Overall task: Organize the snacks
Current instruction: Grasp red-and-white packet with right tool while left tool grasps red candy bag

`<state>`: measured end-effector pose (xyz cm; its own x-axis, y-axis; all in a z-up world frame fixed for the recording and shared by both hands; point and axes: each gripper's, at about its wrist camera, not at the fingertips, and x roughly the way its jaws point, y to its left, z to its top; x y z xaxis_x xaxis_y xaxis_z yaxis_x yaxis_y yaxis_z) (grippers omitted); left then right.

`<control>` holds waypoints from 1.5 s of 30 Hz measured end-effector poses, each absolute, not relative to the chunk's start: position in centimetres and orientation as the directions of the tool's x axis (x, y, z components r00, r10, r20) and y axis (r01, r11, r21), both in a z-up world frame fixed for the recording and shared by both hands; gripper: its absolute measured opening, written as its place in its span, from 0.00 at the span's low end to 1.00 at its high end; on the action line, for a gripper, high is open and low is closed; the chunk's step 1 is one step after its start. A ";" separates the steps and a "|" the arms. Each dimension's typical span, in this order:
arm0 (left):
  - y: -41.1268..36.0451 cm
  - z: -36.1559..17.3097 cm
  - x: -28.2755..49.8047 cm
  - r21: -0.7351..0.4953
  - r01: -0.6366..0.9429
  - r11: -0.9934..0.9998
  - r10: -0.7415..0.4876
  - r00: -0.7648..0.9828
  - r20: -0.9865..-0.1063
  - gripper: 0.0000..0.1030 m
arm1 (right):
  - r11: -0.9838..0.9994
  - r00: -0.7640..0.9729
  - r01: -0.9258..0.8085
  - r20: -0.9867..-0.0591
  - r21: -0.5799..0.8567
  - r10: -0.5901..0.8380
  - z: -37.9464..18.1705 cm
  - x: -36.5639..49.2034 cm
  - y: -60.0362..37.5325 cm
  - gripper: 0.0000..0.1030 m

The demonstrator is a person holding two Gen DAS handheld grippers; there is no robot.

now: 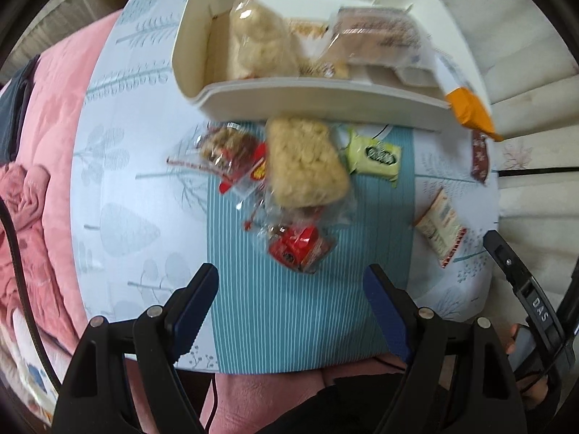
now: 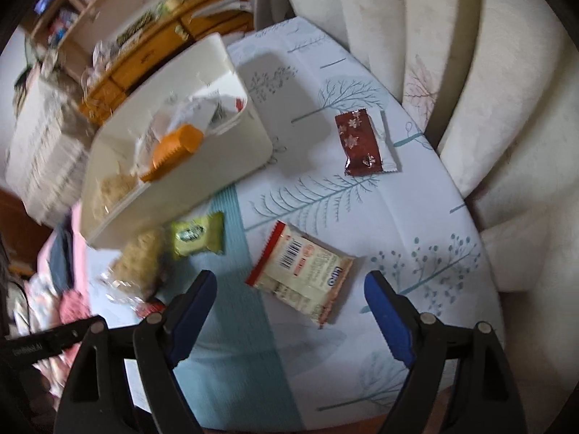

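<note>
A white bin [image 1: 325, 97] [image 2: 249, 137] at the table's far side holds several snack packs, and an orange-ended pack [image 1: 470, 108] [image 2: 173, 152] hangs over its rim. On the table lie a puffed rice bag [image 1: 304, 162] [image 2: 141, 260], red-wrapped snacks [image 1: 300, 246], a nut packet [image 1: 224, 148], a green packet [image 1: 372, 155] [image 2: 197, 237], a cream cracker pack [image 1: 439, 228] [image 2: 300, 275] and a dark red packet [image 1: 479, 155] [image 2: 362, 143]. My left gripper [image 1: 289, 307] is open above the red snacks, nothing between its fingers. My right gripper [image 2: 289, 311] is open just above the cracker pack's near end.
The small table [image 1: 119, 188] carries a tree-print cloth with a teal striped runner [image 1: 289, 307]. A pink blanket [image 1: 47, 152] lies to the left, a cream sofa [image 2: 506, 108] to the right. Wooden shelves [image 2: 152, 36] stand behind the bin.
</note>
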<state>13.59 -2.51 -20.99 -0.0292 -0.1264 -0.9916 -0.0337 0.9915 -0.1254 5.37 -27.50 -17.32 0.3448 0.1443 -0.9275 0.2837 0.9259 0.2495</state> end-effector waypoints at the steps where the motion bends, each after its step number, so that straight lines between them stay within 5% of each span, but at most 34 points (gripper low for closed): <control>1: -2.5 -21.3 13.6 -0.118 -0.043 0.992 -0.120 -0.041 -0.992 0.79 | 0.935 0.333 0.268 -0.933 0.233 0.137 -17.5 5.5 -27.4 0.82; 24: -3.0 -27.4 14.1 -0.177 -0.260 0.949 -0.199 -0.062 -0.978 0.79 | 0.986 0.092 -0.105 -0.986 0.128 0.138 -21.1 9.3 -24.0 0.82; 37: -2.1 -29.9 14.1 -0.190 -0.371 0.909 -0.216 -0.029 -0.976 0.54 | 0.953 0.023 -0.301 -0.998 0.043 0.052 -23.8 9.1 -22.0 0.78; 45: -0.8 -29.5 14.0 -0.224 -0.370 0.902 -0.248 -0.019 -0.969 0.49 | 0.941 0.028 -0.337 -0.999 0.020 0.031 -24.7 9.0 -21.5 0.75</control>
<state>13.95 -0.82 -29.55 -0.0189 -0.2481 -0.9685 -0.3700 0.9017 -0.2238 9.02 -21.47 -24.65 0.0277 0.0306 -0.9991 -0.3374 0.9412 0.0195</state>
